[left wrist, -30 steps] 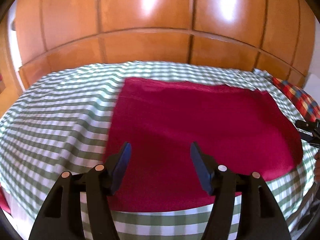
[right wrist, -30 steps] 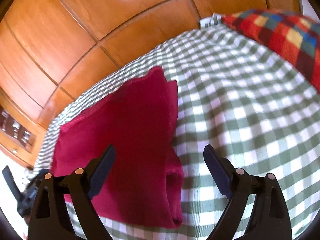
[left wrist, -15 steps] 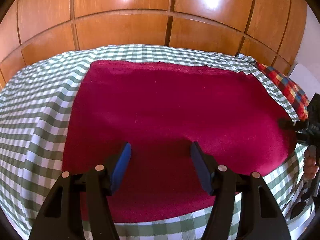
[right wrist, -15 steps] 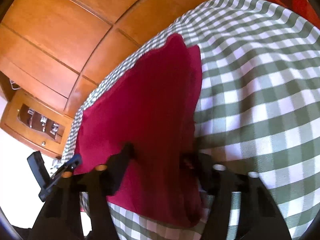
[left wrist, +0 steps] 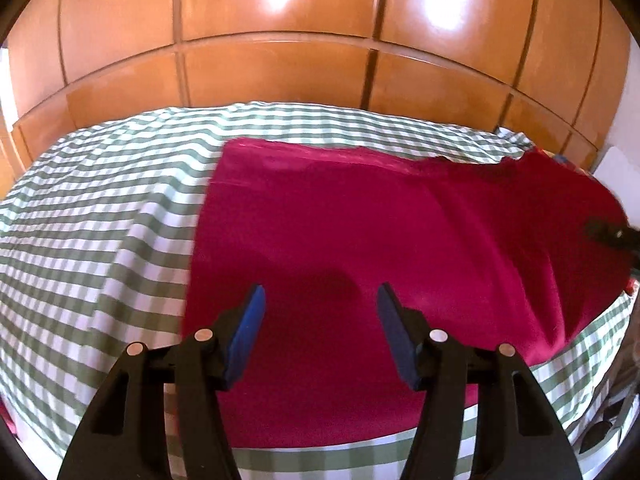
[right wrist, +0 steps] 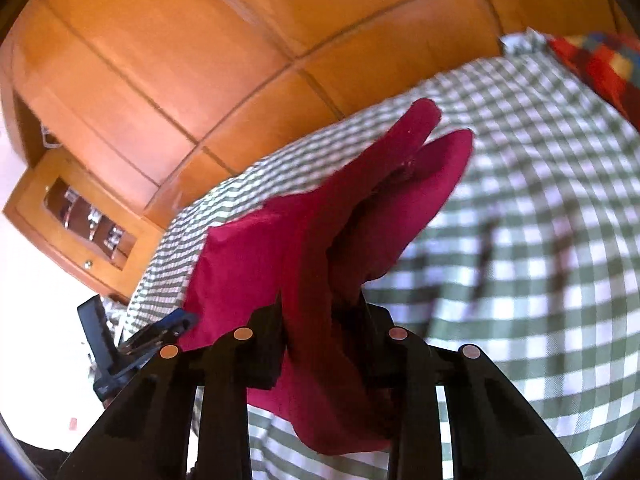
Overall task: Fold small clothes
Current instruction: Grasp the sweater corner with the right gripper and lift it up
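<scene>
A crimson cloth (left wrist: 360, 240) lies spread on the green-and-white checked cover (left wrist: 100, 220). My left gripper (left wrist: 320, 320) is open and empty, its blue pads over the cloth's near part. My right gripper (right wrist: 320, 320) is shut on the cloth's (right wrist: 320, 220) right edge and holds it lifted, so folds hang from the jaws. In the left wrist view the right gripper (left wrist: 612, 234) shows at the cloth's far right edge. In the right wrist view the left gripper (right wrist: 160, 330) shows at the lower left.
A wooden panelled wall (left wrist: 280, 60) runs behind the bed. A red, blue and yellow checked cushion (right wrist: 600, 68) lies at the far right. A wooden cabinet (right wrist: 80, 220) stands at the left in the right wrist view.
My right gripper closed on the cloth's right edge and lifted it off the cover. My left gripper drew back and shifted left, staying open.
</scene>
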Demonstrator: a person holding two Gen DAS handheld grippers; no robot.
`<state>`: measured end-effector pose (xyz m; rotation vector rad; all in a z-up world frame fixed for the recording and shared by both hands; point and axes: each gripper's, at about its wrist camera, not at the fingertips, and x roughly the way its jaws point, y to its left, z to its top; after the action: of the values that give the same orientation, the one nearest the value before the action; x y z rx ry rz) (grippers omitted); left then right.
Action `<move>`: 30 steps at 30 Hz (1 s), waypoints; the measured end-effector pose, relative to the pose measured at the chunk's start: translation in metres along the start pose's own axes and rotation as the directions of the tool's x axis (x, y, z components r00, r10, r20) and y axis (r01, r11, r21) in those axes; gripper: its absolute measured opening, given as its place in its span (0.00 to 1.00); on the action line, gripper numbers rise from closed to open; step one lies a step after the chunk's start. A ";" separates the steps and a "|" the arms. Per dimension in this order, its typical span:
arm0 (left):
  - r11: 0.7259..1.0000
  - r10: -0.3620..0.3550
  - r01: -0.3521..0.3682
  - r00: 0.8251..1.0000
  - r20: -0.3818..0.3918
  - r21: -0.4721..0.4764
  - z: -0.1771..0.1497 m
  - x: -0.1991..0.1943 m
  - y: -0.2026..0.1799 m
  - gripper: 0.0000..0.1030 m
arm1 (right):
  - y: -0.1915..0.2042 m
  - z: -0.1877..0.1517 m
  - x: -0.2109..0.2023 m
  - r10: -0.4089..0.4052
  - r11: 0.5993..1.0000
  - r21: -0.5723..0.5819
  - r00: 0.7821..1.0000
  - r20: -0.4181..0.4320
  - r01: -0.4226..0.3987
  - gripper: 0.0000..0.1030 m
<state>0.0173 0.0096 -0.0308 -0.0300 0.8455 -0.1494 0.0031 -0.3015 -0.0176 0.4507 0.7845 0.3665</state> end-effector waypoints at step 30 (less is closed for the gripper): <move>0.908 -0.202 0.205 0.978 0.047 -0.366 0.003 -0.025 0.129 0.59 | 0.193 -0.031 0.134 0.180 0.902 -0.326 0.934 -0.308 -0.282 0.49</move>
<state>0.0187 0.1409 -0.0213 -0.4749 0.8521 -0.1849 0.0388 -0.0669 -0.0163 0.1409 0.9061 0.7986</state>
